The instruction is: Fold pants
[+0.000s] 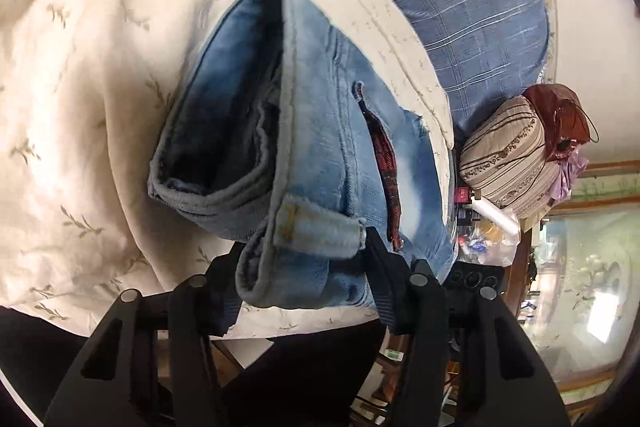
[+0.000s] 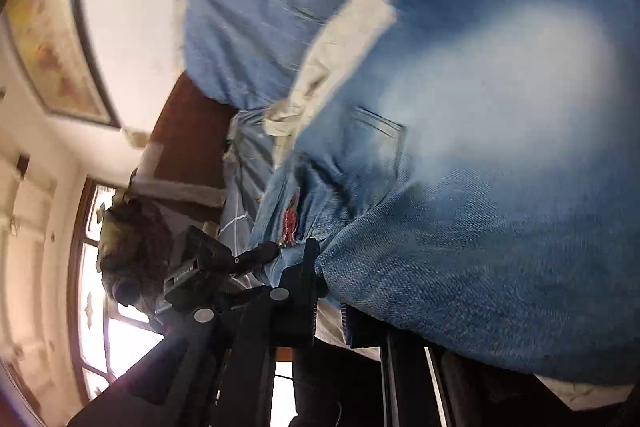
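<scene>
My left gripper (image 1: 304, 267) pinches the waistband end of the light-blue jeans (image 1: 320, 147), its two black fingers pressed on either side of the folded denim beside a belt loop (image 1: 320, 227). The jeans lie bunched on a cream bedspread (image 1: 80, 107) printed with small leaf sprigs, the waist opening gaping toward the upper left. To my left the bedspread runs wide and bare; on the right the cloth ends near a blue plaid pillow (image 1: 460, 7) and a striped bolster (image 1: 504, 167), so I have little room there.

From the right wrist, the denim (image 2: 480, 187) fills most of the view and is blurred. My right gripper (image 2: 320, 279) has one black finger (image 2: 308, 287) pressed against the fabric's lower edge; the other finger is buried under the cloth, so I cannot tell whether it is closed on the jeans. A red patch (image 2: 290, 223) shows through a rip just above that finger.
</scene>
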Motion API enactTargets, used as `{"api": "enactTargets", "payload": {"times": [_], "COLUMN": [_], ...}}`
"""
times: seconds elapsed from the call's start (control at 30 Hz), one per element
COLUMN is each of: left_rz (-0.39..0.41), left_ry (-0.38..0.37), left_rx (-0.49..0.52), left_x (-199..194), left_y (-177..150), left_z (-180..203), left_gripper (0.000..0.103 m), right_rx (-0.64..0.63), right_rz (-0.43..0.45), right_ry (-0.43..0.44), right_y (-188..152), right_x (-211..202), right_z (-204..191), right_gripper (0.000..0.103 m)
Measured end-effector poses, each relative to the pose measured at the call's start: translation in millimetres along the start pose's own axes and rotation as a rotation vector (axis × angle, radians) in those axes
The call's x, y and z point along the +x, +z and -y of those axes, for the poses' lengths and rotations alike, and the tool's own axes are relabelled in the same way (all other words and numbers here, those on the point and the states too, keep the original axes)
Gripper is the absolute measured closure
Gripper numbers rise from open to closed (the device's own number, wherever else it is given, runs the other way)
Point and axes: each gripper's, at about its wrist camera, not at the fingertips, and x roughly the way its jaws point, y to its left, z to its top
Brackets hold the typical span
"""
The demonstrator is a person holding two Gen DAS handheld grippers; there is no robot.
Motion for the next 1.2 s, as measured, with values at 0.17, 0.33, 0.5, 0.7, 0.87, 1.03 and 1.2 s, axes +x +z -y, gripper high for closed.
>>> {"api": "enactTargets", "payload": {"times": [0.17,0.33,0.5,0.7,0.87,1.03,1.2], "left_rz": [-0.067,-0.039,-0.03,0.038,-0.019,-0.119,-0.184], "left_ry": [0.083,0.063,0.069,0.151,0.185,0.21,0.16], "left_rx": [-0.052,0.013,0.317,0.528,0.547,0.447,0.347], "left_x": [27,0,-43,-42,21,107,164], "left_y": [-5,-15,-58,-50,-8,33,42], "left_z": [-29,-27,4,74,133,173,190], "left_gripper": [0.052,0.052,0.041,0.026,0.026,0.026,0.024], "right_rx": [0.071,0.026,-0.054,0.083,0.164,0.147,0.05], "right_rz": [-0.156,-0.139,0.028,0.445,0.653,0.676,0.589], "right_ry": [-0.109,-0.131,-0.232,-0.395,-0.495,-0.601,-0.654], "right_y": [-18,-19,-10,-2,12,43,68], "right_x": [27,1,-81,-214,-280,-277,-277], "right_z": [31,25,12,63,106,117,135], "right_gripper": [0.088,0.073,0.06,0.048,0.045,0.04,0.038]}}
